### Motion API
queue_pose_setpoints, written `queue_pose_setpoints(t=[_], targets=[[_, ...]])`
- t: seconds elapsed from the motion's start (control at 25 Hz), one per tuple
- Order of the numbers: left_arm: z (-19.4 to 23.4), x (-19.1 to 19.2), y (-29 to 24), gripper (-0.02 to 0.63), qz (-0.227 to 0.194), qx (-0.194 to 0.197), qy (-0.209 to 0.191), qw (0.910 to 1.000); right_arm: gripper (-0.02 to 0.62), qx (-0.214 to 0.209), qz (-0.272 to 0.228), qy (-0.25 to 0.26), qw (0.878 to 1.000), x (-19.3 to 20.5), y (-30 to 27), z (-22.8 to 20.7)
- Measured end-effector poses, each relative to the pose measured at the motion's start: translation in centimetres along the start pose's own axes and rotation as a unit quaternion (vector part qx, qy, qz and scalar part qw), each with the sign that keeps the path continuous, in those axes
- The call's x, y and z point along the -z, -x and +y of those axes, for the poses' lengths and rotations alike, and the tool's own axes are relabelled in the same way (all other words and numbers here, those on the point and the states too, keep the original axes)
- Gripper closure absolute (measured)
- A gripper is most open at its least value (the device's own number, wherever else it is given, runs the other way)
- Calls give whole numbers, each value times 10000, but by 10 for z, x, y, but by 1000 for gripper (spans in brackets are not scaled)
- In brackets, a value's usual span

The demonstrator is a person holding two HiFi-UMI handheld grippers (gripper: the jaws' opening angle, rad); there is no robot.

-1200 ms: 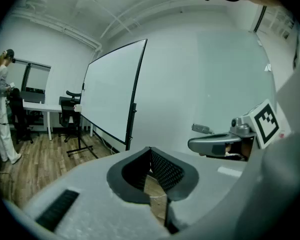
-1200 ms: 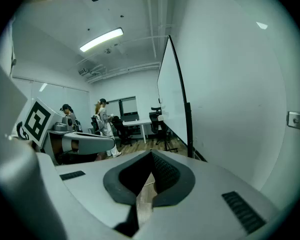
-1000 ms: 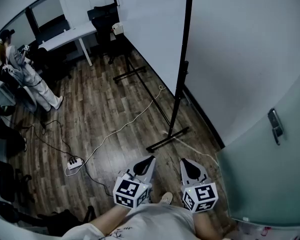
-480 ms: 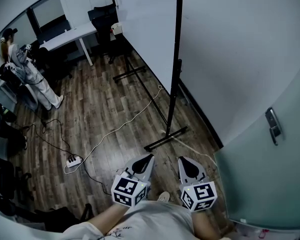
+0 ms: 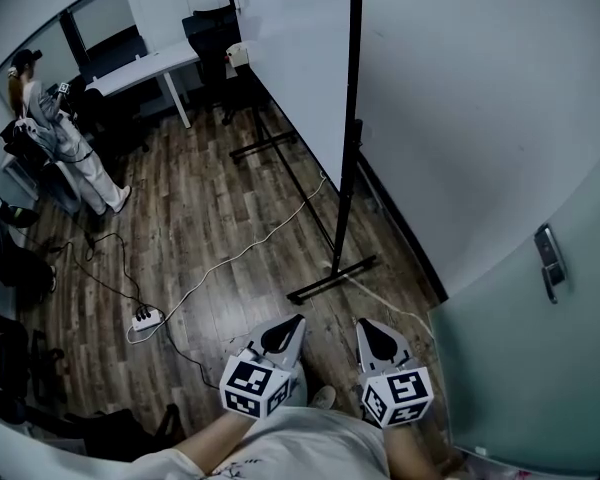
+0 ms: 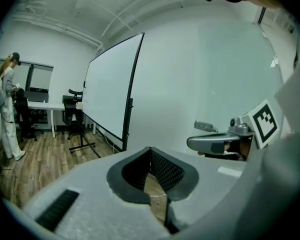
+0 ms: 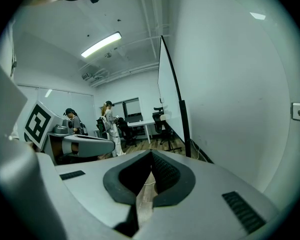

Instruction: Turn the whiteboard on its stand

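Head view: grippers (image 5: 296, 320) (image 5: 363, 324) low, jaws together

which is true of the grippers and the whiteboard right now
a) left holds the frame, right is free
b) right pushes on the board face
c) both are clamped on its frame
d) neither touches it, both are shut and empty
D: in the head view the left gripper and right gripper sit low by the person's body, short of the whiteboard and its stand, jaws together on nothing.
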State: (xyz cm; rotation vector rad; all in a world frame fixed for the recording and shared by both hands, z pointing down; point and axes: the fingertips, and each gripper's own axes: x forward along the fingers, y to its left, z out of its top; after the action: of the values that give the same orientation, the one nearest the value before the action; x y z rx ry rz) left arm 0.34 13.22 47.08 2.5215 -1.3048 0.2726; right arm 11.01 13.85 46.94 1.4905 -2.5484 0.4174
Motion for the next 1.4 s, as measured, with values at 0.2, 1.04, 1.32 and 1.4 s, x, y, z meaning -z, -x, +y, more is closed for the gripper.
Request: queue_pose_setpoints(t=[0.2, 1.04, 1.32, 1.4], targets=[[21, -5, -30, 595, 8, 72, 20, 10000, 589, 42, 41, 59, 10000, -5, -30, -14], [151, -83, -160, 595, 85, 1073, -209, 9940, 589, 758, -311, 141, 9965, -97, -205, -64], [163, -98, -179, 595, -10, 1093, -234, 9937, 589, 886, -305, 144, 9955, -108, -222, -85], [167, -104, -189, 595, -43, 1022, -277, 9944, 588, 862, -331, 185, 9956, -116, -229, -95]])
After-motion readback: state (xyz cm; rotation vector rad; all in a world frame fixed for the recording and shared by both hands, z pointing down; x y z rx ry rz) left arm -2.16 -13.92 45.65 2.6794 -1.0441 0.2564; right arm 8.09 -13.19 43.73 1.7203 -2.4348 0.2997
